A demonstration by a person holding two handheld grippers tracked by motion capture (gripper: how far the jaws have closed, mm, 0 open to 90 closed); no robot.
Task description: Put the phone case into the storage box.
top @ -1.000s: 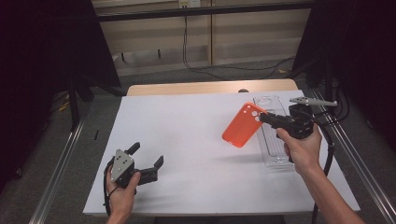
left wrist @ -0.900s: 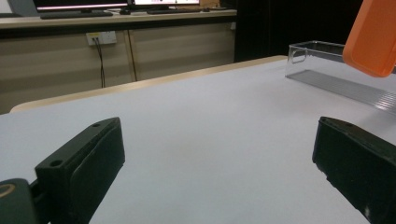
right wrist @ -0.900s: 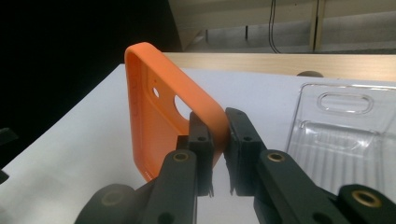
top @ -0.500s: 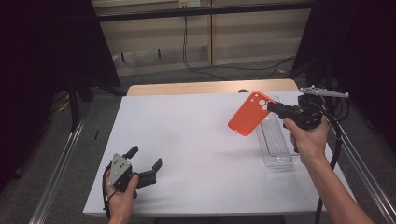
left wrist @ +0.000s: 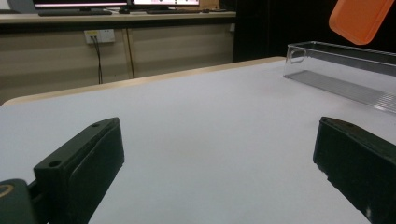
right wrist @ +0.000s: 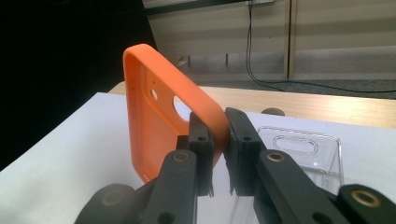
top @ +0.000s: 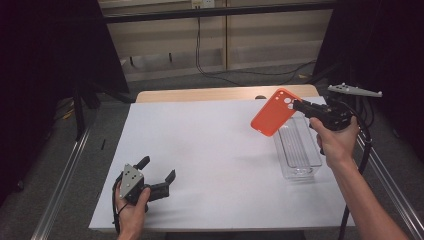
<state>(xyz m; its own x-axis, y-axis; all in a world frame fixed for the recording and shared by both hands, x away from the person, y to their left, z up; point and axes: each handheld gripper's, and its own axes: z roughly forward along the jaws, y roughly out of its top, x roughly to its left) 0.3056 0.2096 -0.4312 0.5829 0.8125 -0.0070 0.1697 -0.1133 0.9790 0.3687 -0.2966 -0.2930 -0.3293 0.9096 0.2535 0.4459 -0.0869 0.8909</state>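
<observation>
Clear plastic forms the long, open-topped rectangular tray (top: pixel 297 150) that is set on the right part of the white-covered table (top: pixel 210 150), with one slotted handle end seen in the right gripper view (right wrist: pixel 299 144). A pale wooden strip of the tabletop is left bare along the far edge. Nothing is placed between the tray and the left gripper (top: pixel 159 180); only bare white surface is seen there.

The orange, soft-looking phone case with a camera cut-out (top: pixel 272 112) is held in the air above the tray's far end, tilted with its cut-out corner uppermost. It is clamped at one edge by the right gripper (top: pixel 300 106), whose jaws are drawn together on the case's rim in the right gripper view (right wrist: pixel 219 135). The left gripper is rested low on the table's near left part, and its jaws are spread wide apart, with nothing held between them (left wrist: pixel 219 149).
</observation>
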